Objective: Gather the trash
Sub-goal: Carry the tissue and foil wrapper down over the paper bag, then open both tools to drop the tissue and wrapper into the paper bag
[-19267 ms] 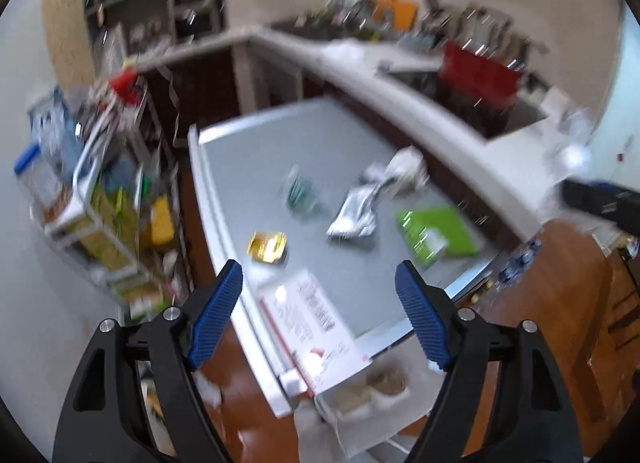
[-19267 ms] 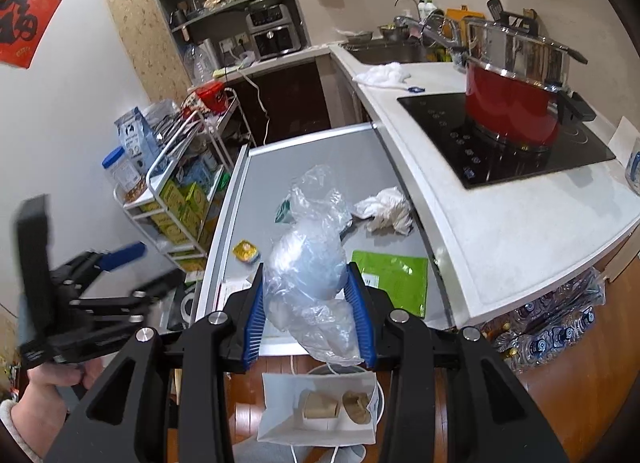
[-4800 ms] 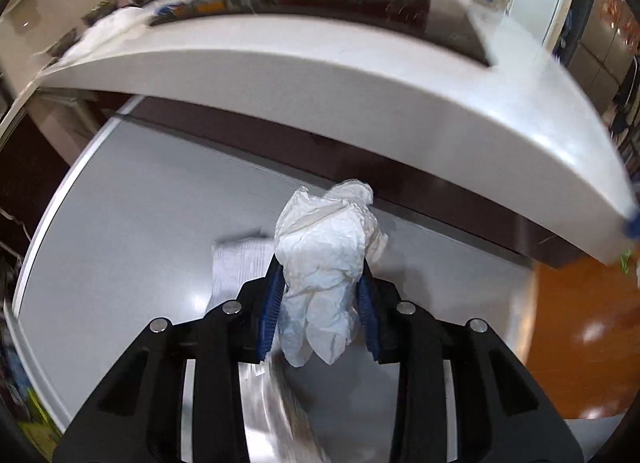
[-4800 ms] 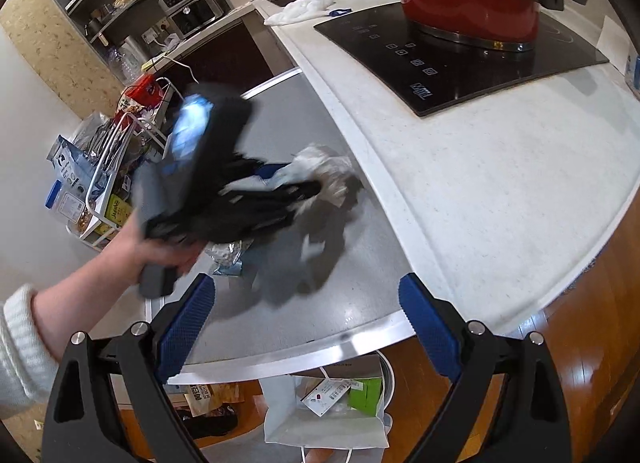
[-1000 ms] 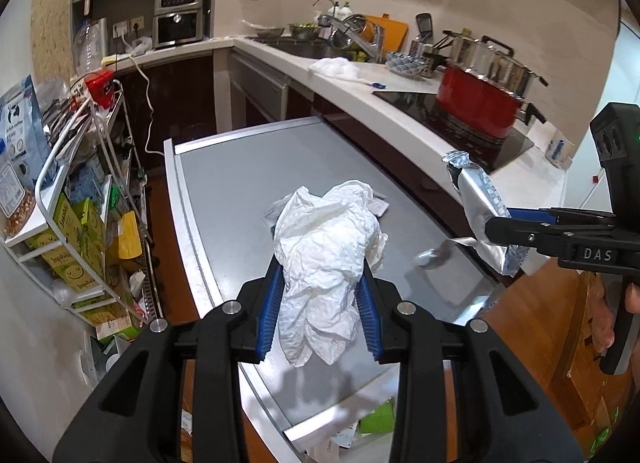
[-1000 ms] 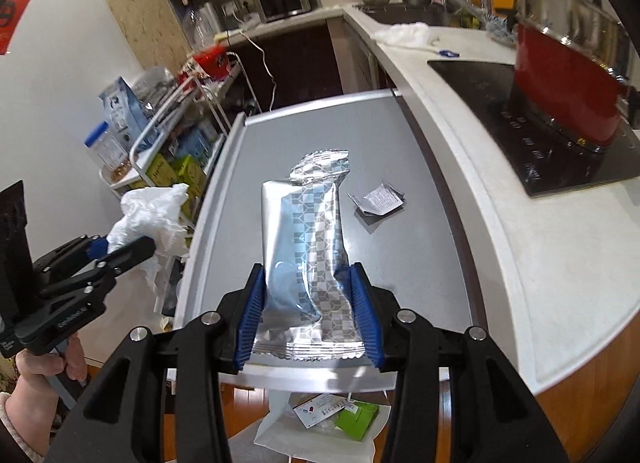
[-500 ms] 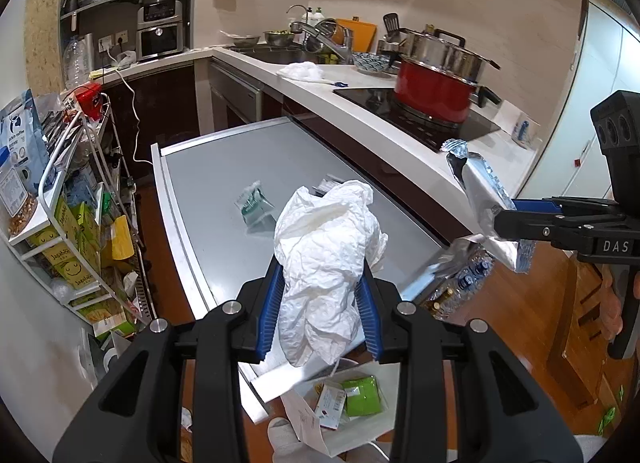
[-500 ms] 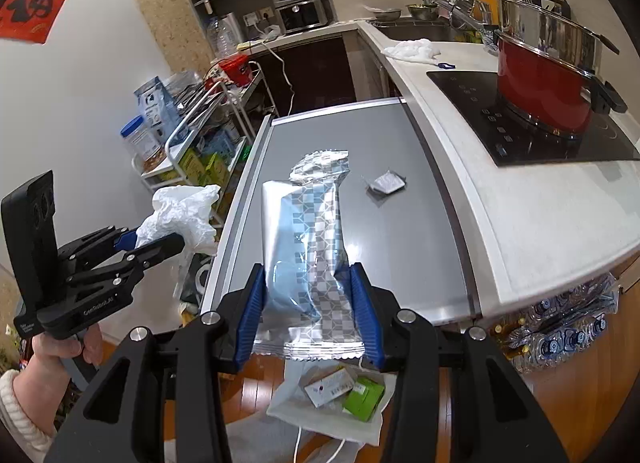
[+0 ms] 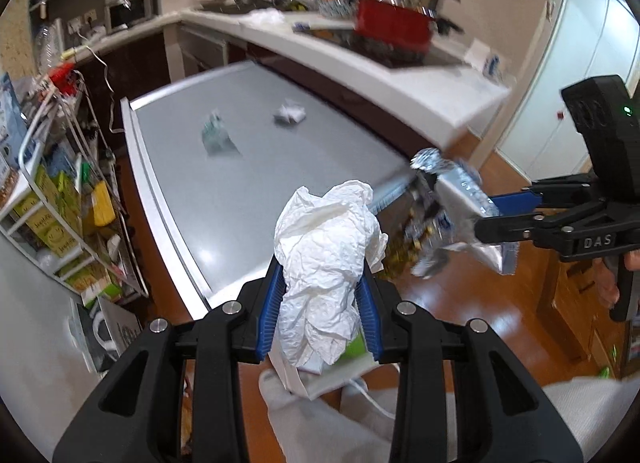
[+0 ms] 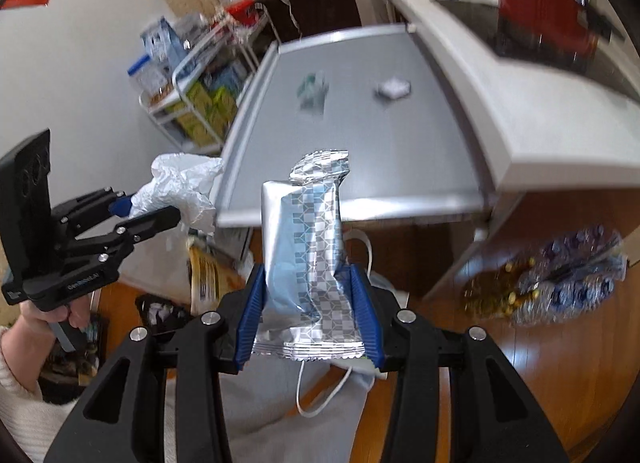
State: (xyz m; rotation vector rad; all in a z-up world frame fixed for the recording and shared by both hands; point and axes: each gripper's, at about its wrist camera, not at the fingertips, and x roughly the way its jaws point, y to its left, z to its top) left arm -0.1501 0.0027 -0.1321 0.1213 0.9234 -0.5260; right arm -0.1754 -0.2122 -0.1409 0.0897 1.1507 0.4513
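My left gripper (image 9: 320, 311) is shut on a crumpled white tissue (image 9: 326, 259), held past the near end of the grey table (image 9: 248, 183), above a white paper bag (image 9: 320, 379) on the floor. My right gripper (image 10: 306, 315) is shut on a silver foil snack wrapper (image 10: 308, 247), also off the table's near end, above the bag's handle (image 10: 320, 395). Each gripper shows in the other's view: the right (image 9: 496, 215) with the wrapper (image 9: 456, 195), the left (image 10: 140, 211) with the tissue (image 10: 180, 187). A green-white wrapper (image 9: 216, 139) and a small white crumpled wrapper (image 9: 290, 113) lie on the table.
A wire rack (image 9: 60, 199) full of boxes stands left of the table. A white counter (image 9: 360, 75) with a red pot (image 9: 394, 25) runs along the right. Packed water bottles (image 10: 560, 279) sit on the wooden floor under the counter.
Both grippers have pulled back and lowered past the table's near end, each still holding its piece. The view now looks down toward the bag on the floor.
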